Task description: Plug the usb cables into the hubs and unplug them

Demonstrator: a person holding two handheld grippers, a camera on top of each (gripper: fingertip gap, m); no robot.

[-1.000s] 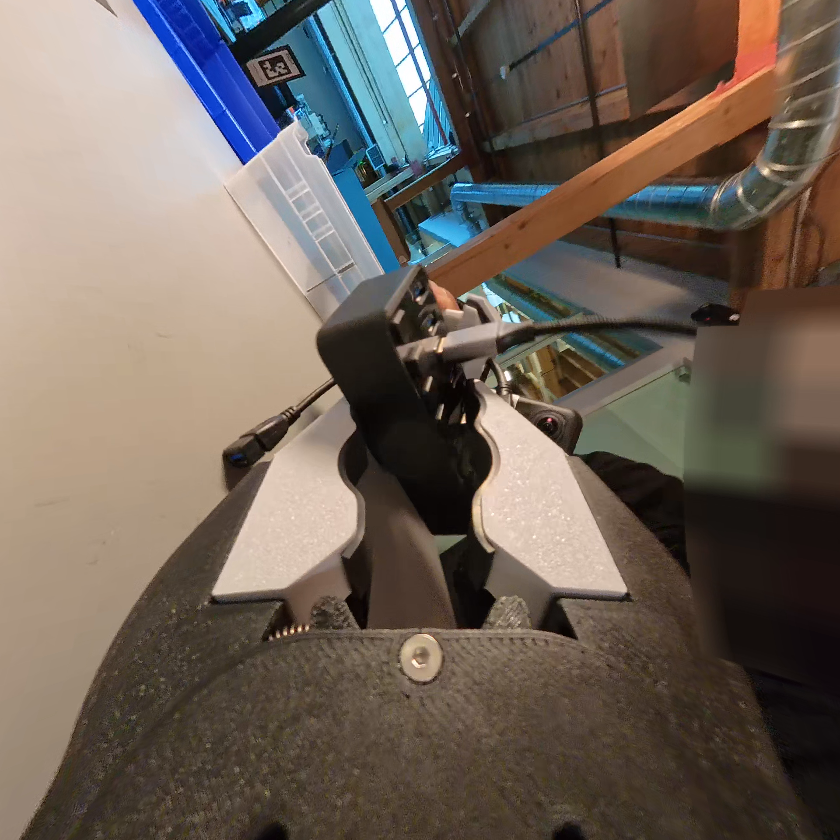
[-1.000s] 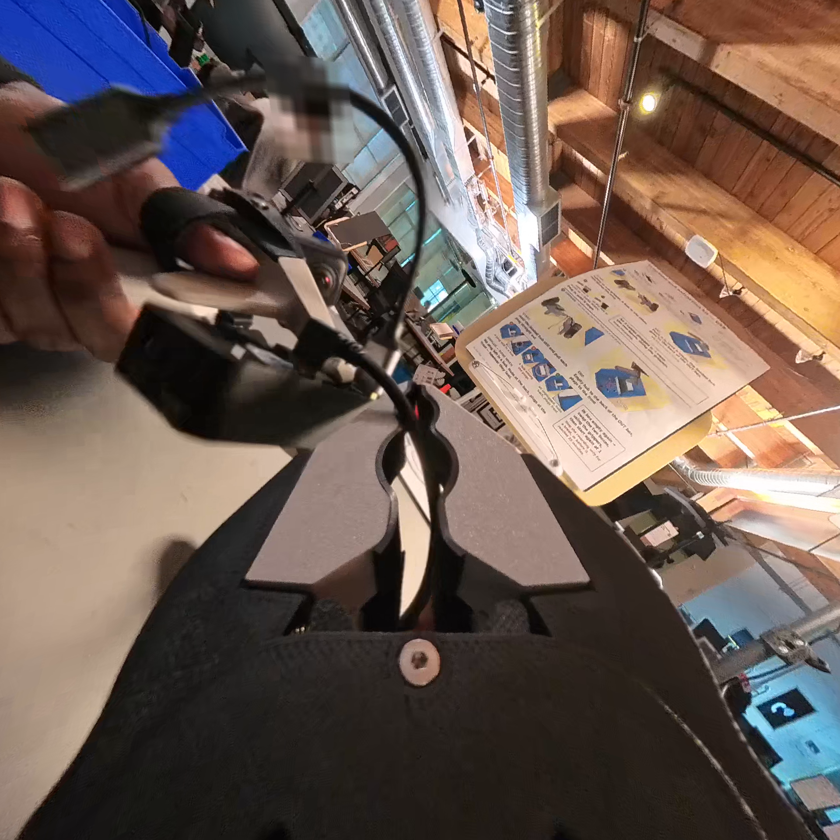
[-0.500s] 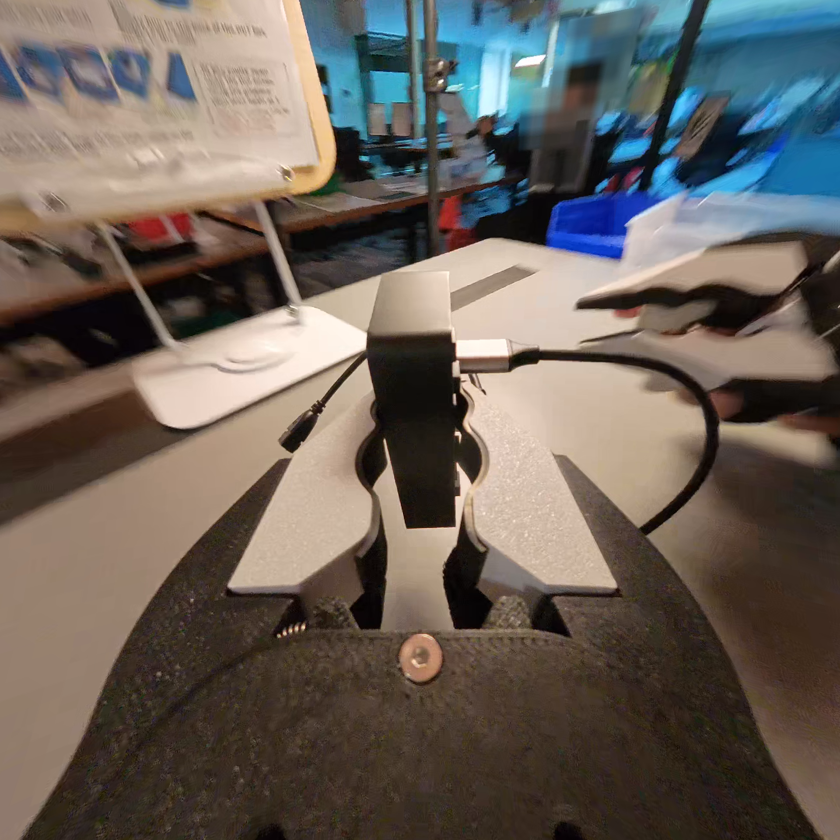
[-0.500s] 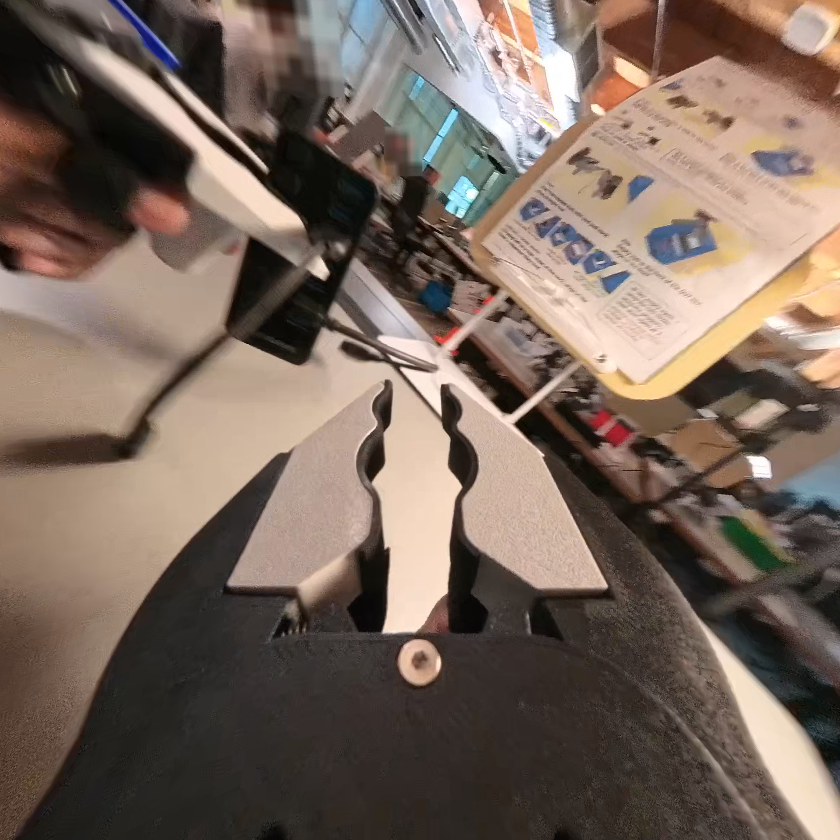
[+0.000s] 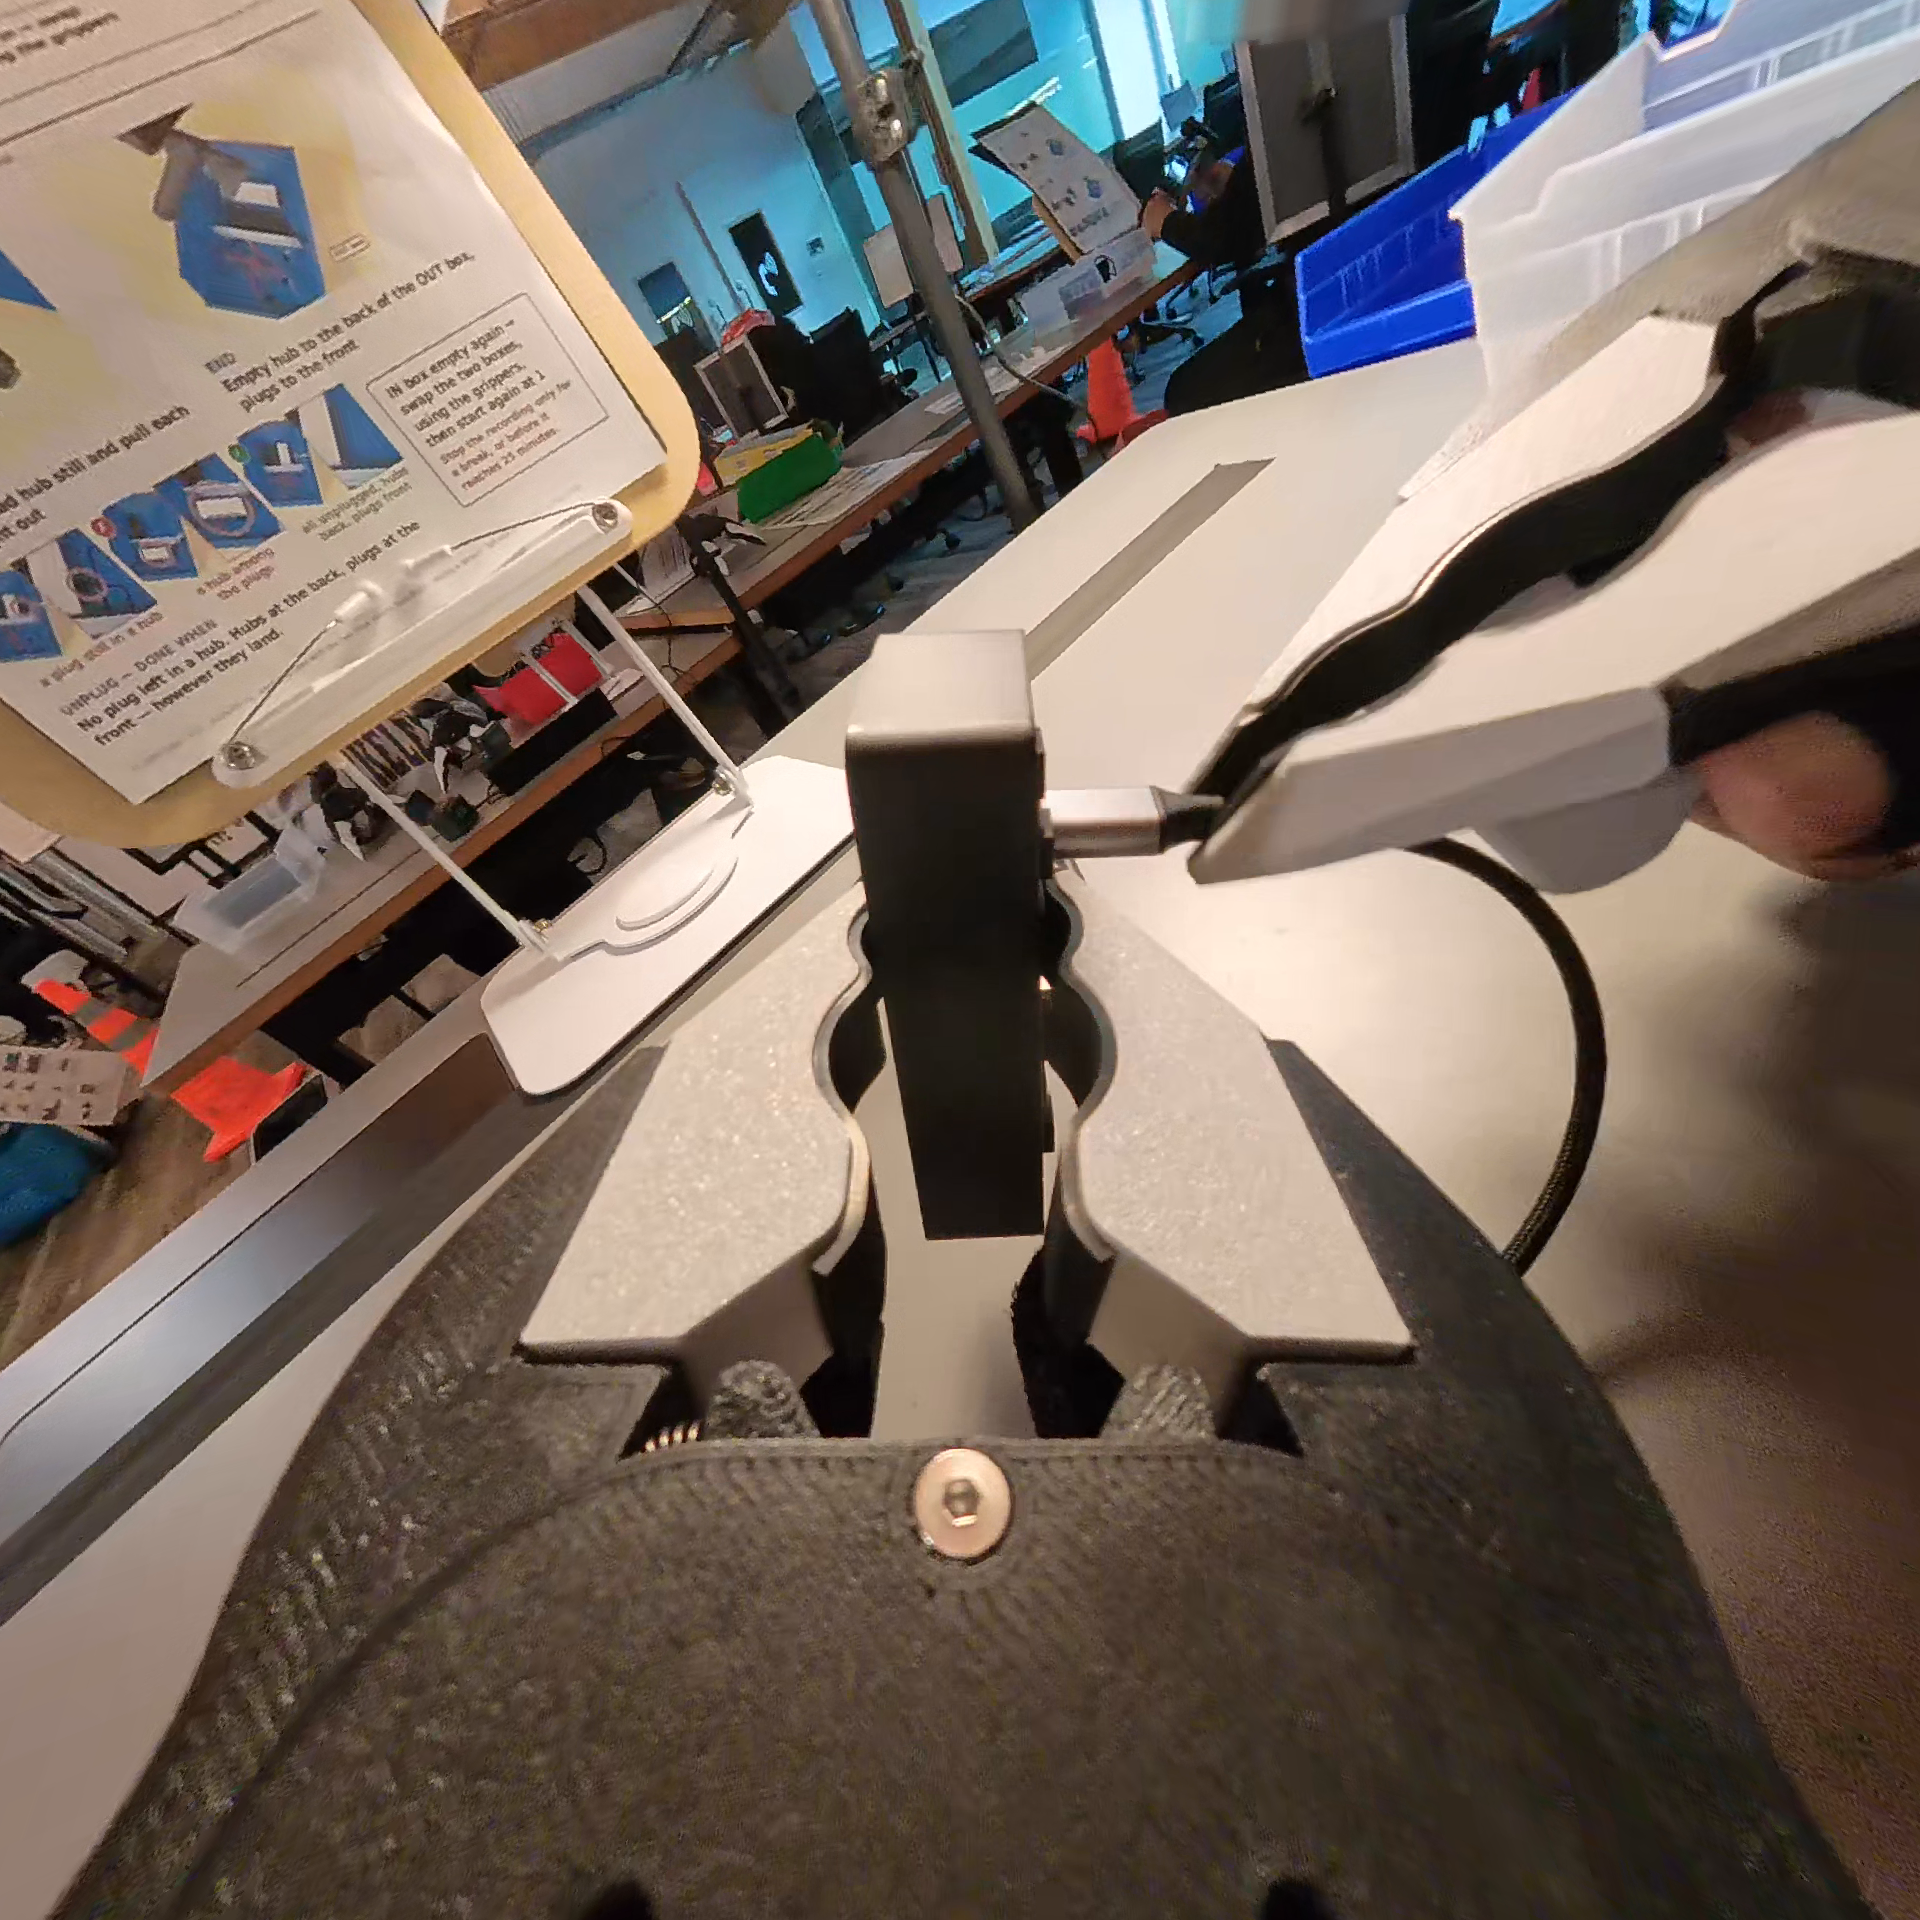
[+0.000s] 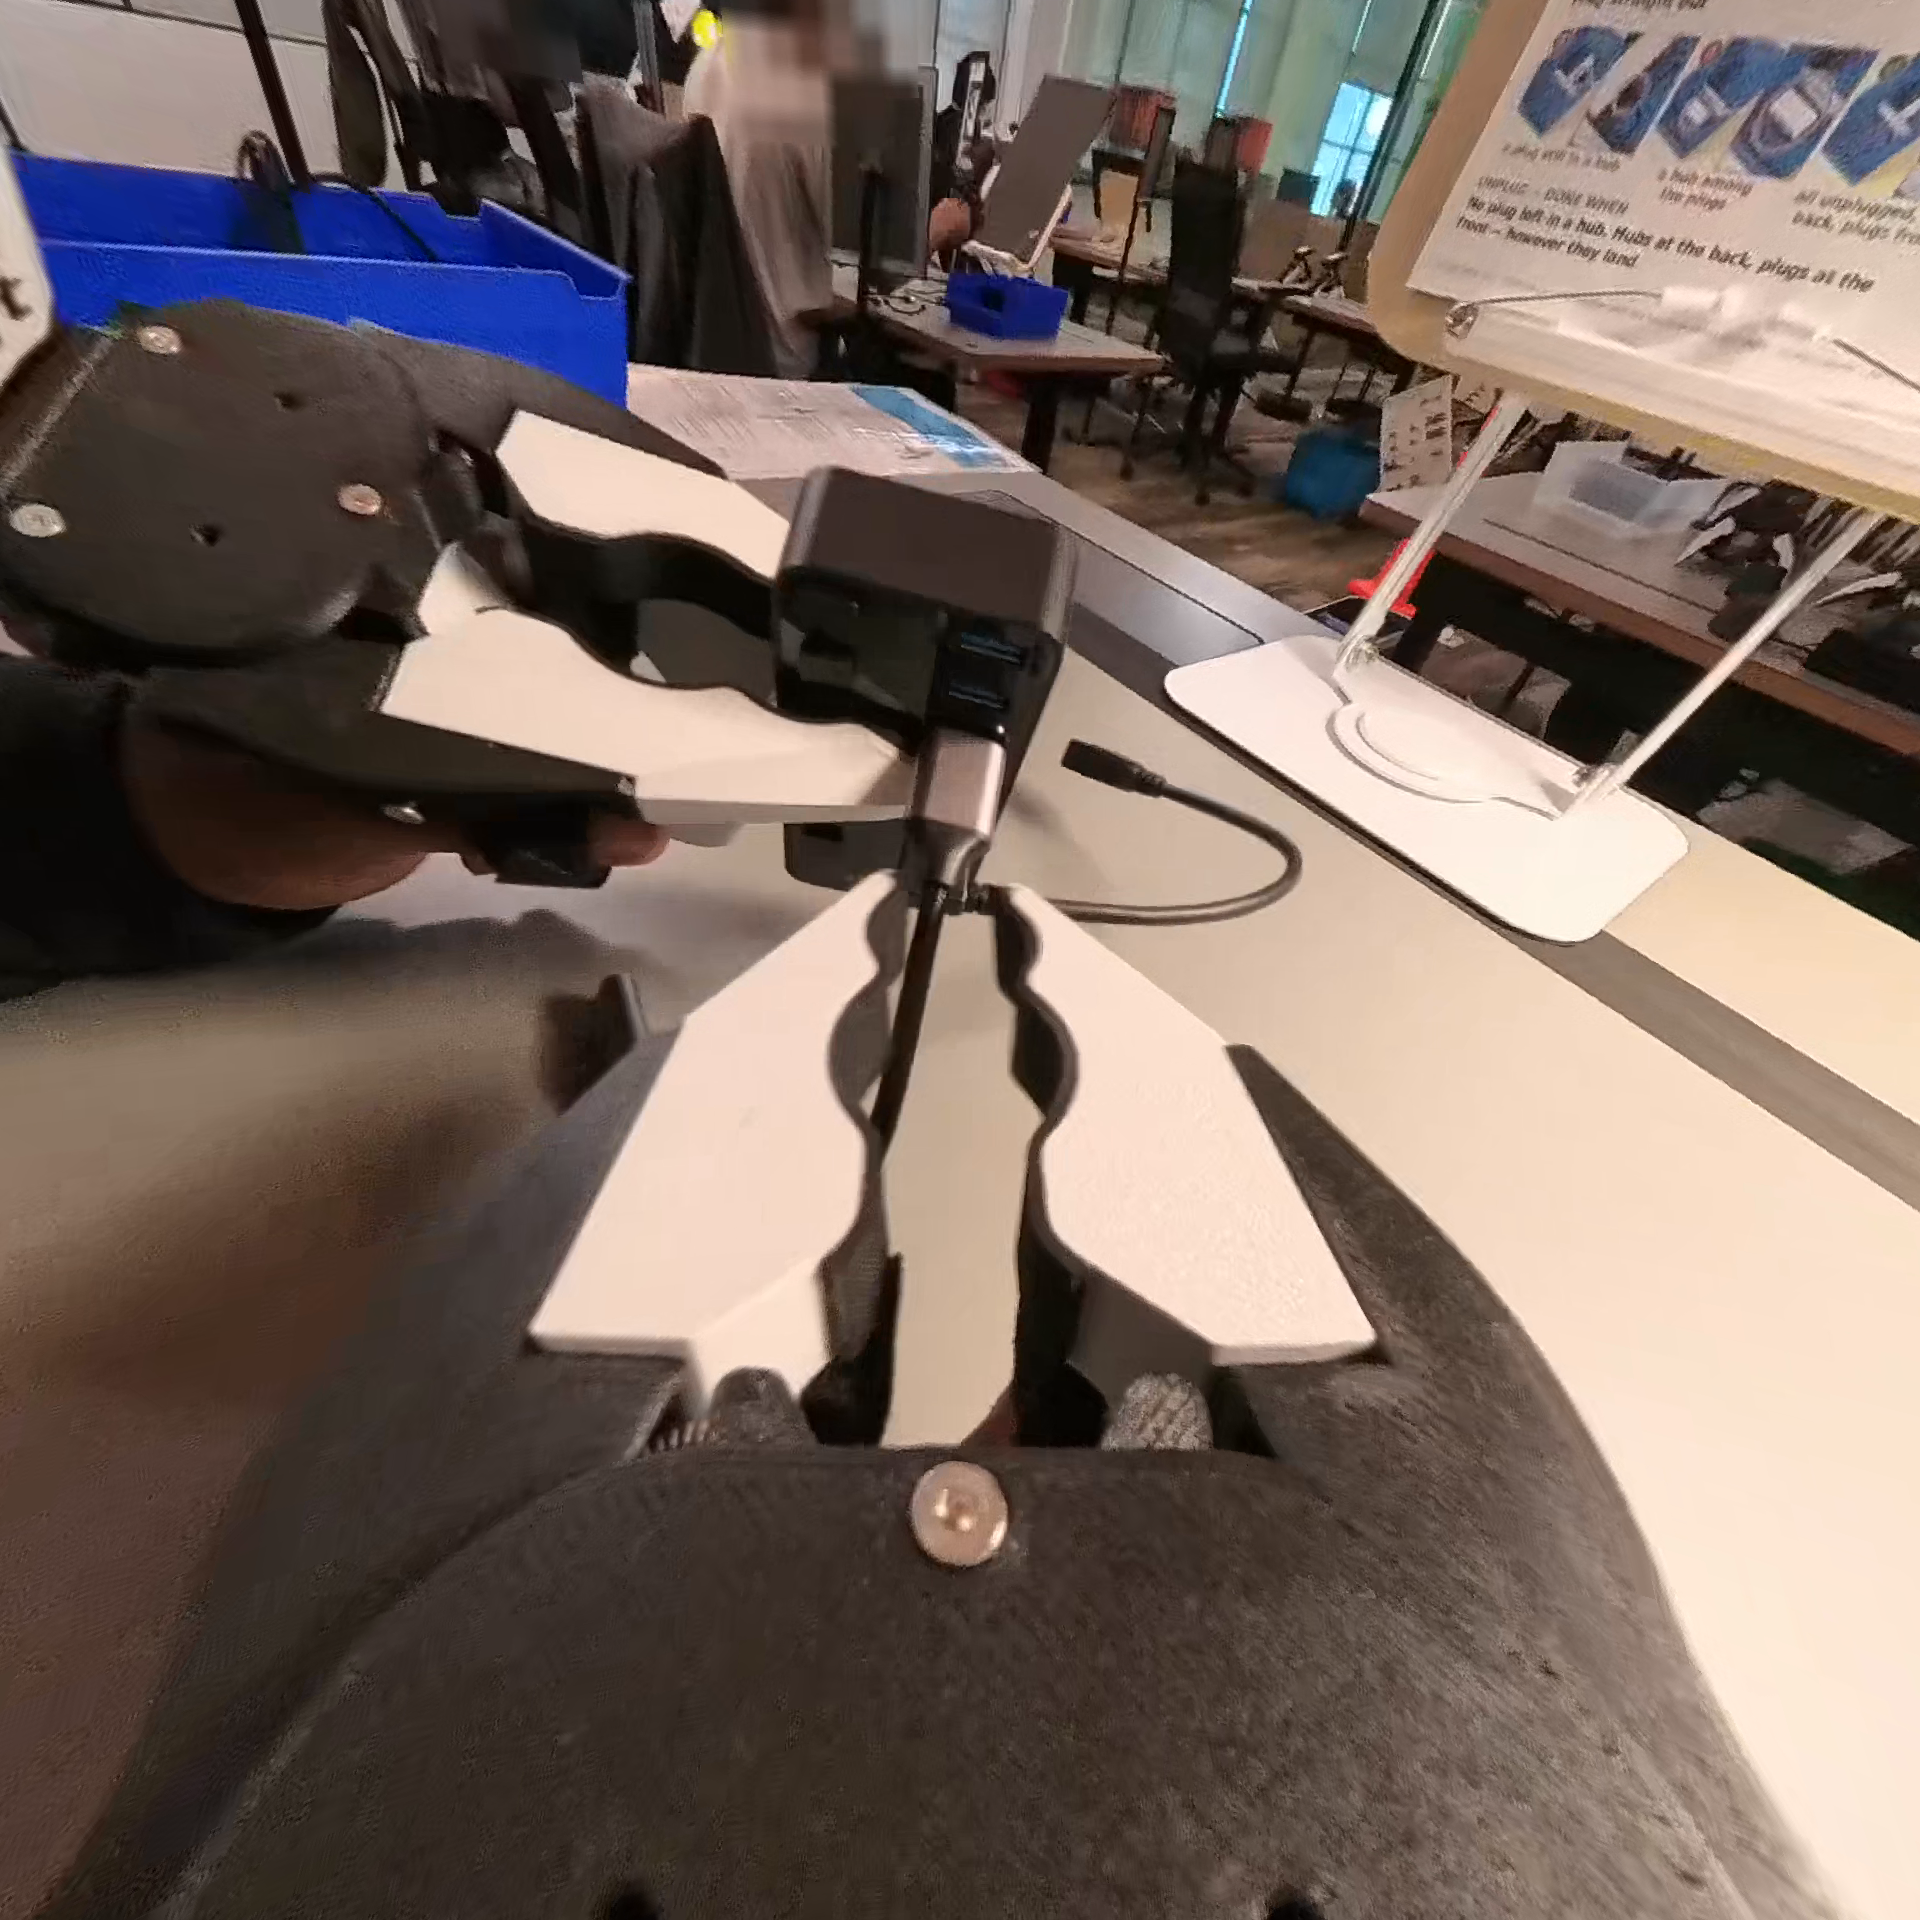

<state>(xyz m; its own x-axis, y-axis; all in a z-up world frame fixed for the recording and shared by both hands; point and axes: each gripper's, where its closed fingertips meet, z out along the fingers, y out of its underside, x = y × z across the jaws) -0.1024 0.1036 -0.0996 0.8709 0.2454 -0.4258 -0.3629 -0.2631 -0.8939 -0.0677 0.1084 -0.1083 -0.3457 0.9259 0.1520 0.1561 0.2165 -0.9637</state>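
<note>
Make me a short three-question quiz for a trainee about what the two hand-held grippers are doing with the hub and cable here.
1. True or false: the left hand-held gripper is shut on the dark grey box-shaped USB hub.
2. What runs between the fingers of the right hand-held gripper?
A. the black braided cable
B. a pen
C. nothing
3. Fill in: the silver metal USB plug is ____ the hub.

Key:
1. true
2. A
3. seated in; the right hand-held gripper's fingers flank the cable just behind the plug, with a gap showing, so it looks open.
</note>
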